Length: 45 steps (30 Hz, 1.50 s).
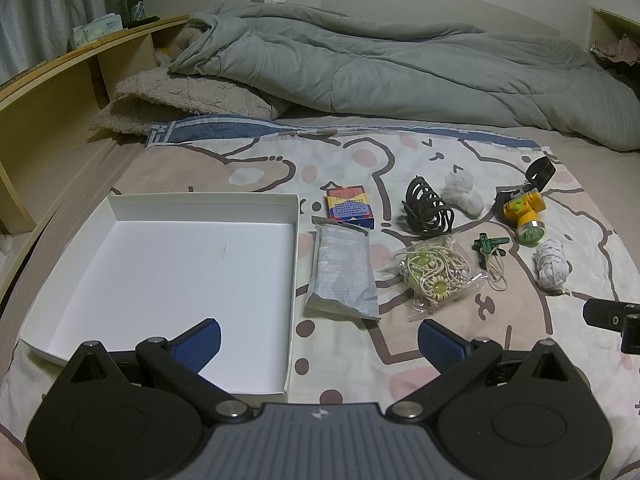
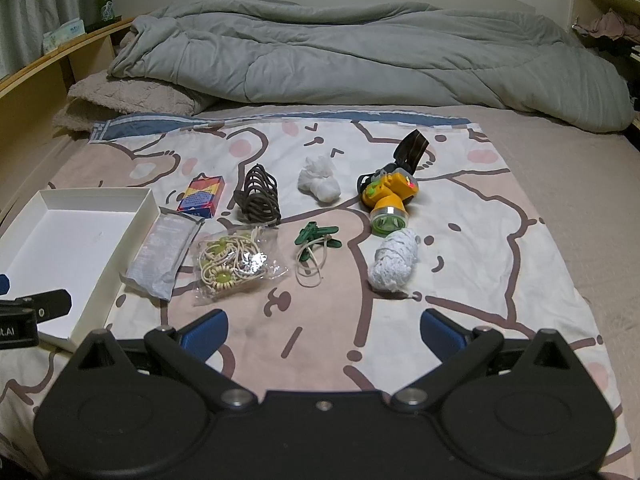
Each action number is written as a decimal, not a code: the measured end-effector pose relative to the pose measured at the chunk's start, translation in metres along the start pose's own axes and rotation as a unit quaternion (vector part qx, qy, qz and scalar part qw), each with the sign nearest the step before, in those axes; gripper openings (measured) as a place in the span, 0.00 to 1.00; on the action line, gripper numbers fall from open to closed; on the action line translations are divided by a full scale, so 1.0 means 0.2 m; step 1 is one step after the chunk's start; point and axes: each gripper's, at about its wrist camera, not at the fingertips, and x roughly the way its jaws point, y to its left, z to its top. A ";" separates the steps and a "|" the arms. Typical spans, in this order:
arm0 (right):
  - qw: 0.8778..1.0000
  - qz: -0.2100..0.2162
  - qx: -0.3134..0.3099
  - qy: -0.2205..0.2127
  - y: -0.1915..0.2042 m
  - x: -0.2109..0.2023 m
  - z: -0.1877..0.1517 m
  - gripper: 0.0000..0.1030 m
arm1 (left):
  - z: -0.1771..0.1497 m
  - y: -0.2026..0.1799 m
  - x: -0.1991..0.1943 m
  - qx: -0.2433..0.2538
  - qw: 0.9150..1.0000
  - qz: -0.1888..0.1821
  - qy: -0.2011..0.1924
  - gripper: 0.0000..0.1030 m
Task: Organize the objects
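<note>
A shallow white box (image 1: 120, 208) (image 2: 132, 196) lies open and empty on the bed at the left. Right of it lie a grey pouch (image 1: 342, 268) (image 2: 162, 254), a colourful card box (image 1: 349, 206) (image 2: 202, 196), a dark wire coil (image 1: 428, 208) (image 2: 258, 194), a clear bag of cords (image 1: 436, 272) (image 2: 234, 268), green clips (image 1: 490, 245) (image 2: 318, 236), a yellow headlamp (image 1: 524, 210) (image 2: 390, 198) and two white wads (image 1: 462, 194) (image 1: 552, 266) (image 2: 318, 184) (image 2: 394, 262). My left gripper (image 1: 320, 340) is open and empty above the box's near right corner. My right gripper (image 2: 322, 332) is open and empty over the cloth.
The objects lie on a cartoon-print cloth (image 2: 460, 240) on the bed. A grey duvet (image 1: 380, 64) is bunched behind. A wooden shelf (image 1: 80, 64) with a green bottle (image 1: 135, 0) runs along the left.
</note>
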 end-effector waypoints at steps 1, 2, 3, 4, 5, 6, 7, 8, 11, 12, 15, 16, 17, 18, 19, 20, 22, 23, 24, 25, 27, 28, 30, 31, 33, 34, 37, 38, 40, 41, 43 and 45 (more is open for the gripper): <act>1.000 0.000 0.000 0.000 0.00 0.00 0.00 1.00 | 0.00 0.00 0.00 0.000 1.000 0.000 0.000 1.00; 1.000 0.000 0.000 0.000 0.00 0.00 0.00 1.00 | 0.00 0.00 0.00 0.000 1.000 0.000 0.001 1.00; 1.000 0.000 0.000 0.000 0.00 0.00 0.00 1.00 | 0.00 0.00 0.00 0.000 1.000 0.000 0.001 1.00; 1.000 0.000 0.000 0.000 0.00 0.00 0.00 1.00 | 0.00 0.00 0.00 0.000 1.000 0.000 0.001 1.00; 1.000 0.000 0.000 0.000 0.00 0.00 0.00 1.00 | 0.00 0.00 0.00 0.000 1.000 0.000 0.001 1.00; 1.000 0.000 0.000 0.001 0.00 0.00 0.00 1.00 | 0.00 0.00 0.00 0.000 1.000 -0.001 0.001 1.00; 1.000 0.000 0.000 0.001 0.00 0.00 0.00 1.00 | -0.01 0.00 0.00 0.000 1.000 -0.001 0.001 1.00; 1.000 0.000 0.000 0.001 0.00 0.00 0.00 1.00 | -0.01 0.00 0.00 -0.001 1.000 -0.001 0.002 1.00; 1.000 0.000 0.000 0.001 0.00 0.00 0.00 1.00 | -0.01 0.00 0.01 -0.002 1.000 -0.001 0.005 1.00; 1.000 0.000 0.000 0.001 0.00 0.00 0.00 1.00 | -0.01 0.00 0.01 -0.002 1.000 -0.001 0.005 1.00; 1.000 0.000 0.000 0.001 -0.01 0.00 0.00 1.00 | -0.01 0.00 0.00 -0.002 1.000 -0.001 0.006 1.00; 1.000 0.000 0.000 0.001 -0.01 0.00 0.00 1.00 | -0.01 0.00 0.00 -0.002 1.000 -0.001 0.006 1.00; 1.000 0.000 0.000 0.001 -0.01 0.00 0.00 1.00 | -0.01 0.00 0.00 -0.001 1.000 -0.001 0.006 1.00; 1.000 0.000 0.000 0.001 -0.01 0.00 0.00 1.00 | -0.01 0.00 0.00 -0.002 1.000 -0.001 0.006 1.00; 1.000 0.000 0.000 0.001 0.00 0.00 0.01 1.00 | -0.01 0.00 0.00 -0.002 1.000 -0.002 0.007 1.00; 1.000 0.000 0.000 0.002 0.00 -0.01 0.01 1.00 | 0.00 0.00 0.00 -0.002 1.000 -0.002 0.007 1.00; 1.000 0.000 0.000 0.002 0.01 -0.01 0.02 1.00 | 0.00 0.00 0.00 -0.002 1.000 -0.004 0.007 1.00; 1.000 0.000 0.000 0.002 0.01 -0.01 0.03 1.00 | 0.00 0.00 0.00 -0.002 1.000 -0.004 0.008 1.00; 1.000 -0.001 0.000 0.002 0.02 -0.02 0.03 1.00 | 0.00 0.00 0.00 -0.002 1.000 -0.004 0.007 1.00; 1.000 -0.001 0.000 0.002 0.02 -0.02 0.04 1.00 | 0.00 0.00 0.00 -0.002 1.000 -0.004 0.008 1.00; 1.000 -0.002 0.001 0.003 0.00 -0.01 0.01 1.00 | 0.00 0.00 0.00 -0.002 1.000 -0.004 0.008 1.00; 1.000 -0.002 0.001 0.003 -0.01 0.00 0.00 1.00 | 0.00 0.00 0.00 -0.002 1.000 -0.004 0.008 1.00; 1.000 -0.002 0.001 0.003 -0.02 0.00 -0.01 1.00 | 0.00 0.00 0.00 -0.002 1.000 -0.004 0.008 1.00; 1.000 -0.002 0.000 0.003 -0.02 0.00 -0.02 1.00 | 0.00 0.00 0.00 -0.002 1.000 -0.004 0.008 1.00; 1.000 -0.001 0.000 0.003 -0.01 0.00 0.00 1.00 | 0.00 0.00 0.00 -0.002 1.000 -0.004 0.008 1.00; 1.000 -0.001 0.001 0.003 -0.01 0.00 0.00 1.00 | 0.00 0.00 0.00 -0.002 1.000 -0.004 0.008 1.00; 1.000 -0.001 0.001 0.003 -0.02 0.00 -0.01 1.00 | 0.00 0.00 0.00 -0.002 1.000 -0.004 0.008 1.00; 1.000 -0.001 0.001 0.003 -0.01 0.00 0.00 1.00 | 0.00 0.00 0.00 -0.002 1.000 -0.004 0.008 1.00; 1.000 -0.001 0.001 0.004 -0.01 0.00 0.00 1.00 | 0.00 0.00 0.00 -0.002 1.000 -0.004 0.008 1.00; 1.000 -0.001 0.001 0.004 -0.01 -0.01 -0.01 1.00 | 0.00 0.00 0.00 -0.002 1.000 -0.004 0.008 1.00; 1.000 -0.002 0.001 0.004 0.00 -0.01 0.00 1.00 | 0.00 0.00 0.00 -0.002 1.000 -0.004 0.008 1.00; 1.000 -0.002 0.001 0.004 -0.01 -0.01 -0.01 1.00 | 0.00 0.00 0.00 -0.002 1.000 -0.004 0.009 1.00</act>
